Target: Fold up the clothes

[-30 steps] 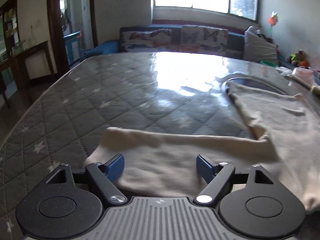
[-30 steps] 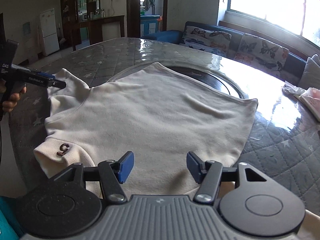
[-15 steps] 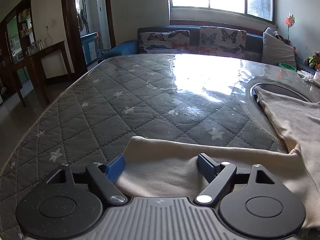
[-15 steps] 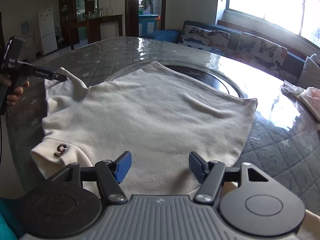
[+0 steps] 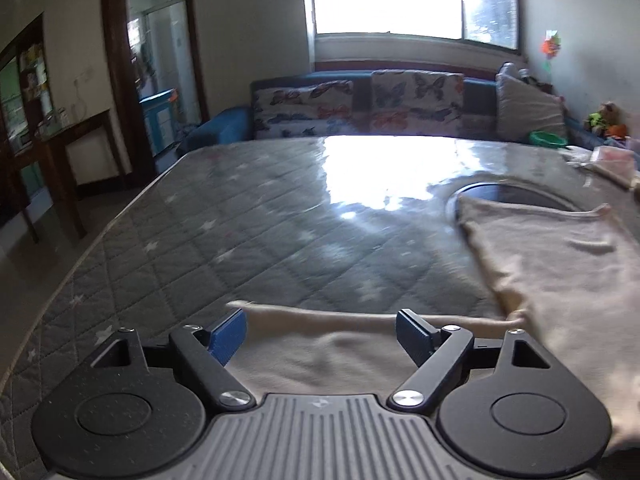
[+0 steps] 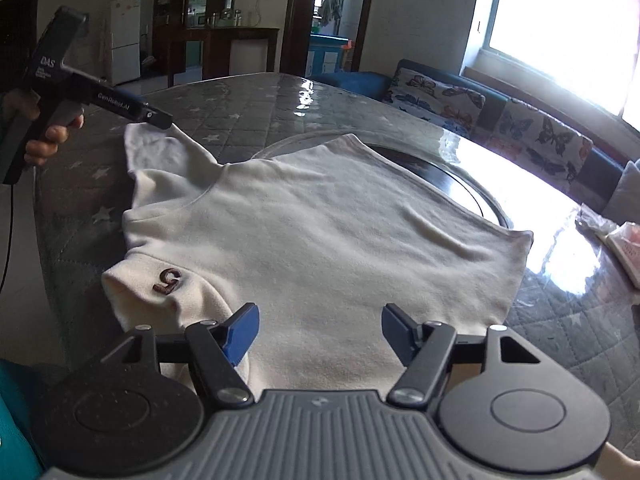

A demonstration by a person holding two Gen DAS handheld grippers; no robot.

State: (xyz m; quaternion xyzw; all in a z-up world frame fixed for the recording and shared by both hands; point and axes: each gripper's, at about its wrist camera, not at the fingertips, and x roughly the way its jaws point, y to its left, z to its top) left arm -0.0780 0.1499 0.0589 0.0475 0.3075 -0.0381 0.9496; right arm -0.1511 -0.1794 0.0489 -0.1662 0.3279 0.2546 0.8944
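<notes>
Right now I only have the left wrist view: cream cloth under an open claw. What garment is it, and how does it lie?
Observer: The right wrist view shows a cream T-shirt spread flat and unfolded on the quilted table.
Operator: Any marking?
Observer: A dark figure like a 5 sits on the near sleeve.
Operator: And the other claw?
Observer: The right claw is over the shirt's near edge, with its jaws opening and nothing pinched.
</notes>
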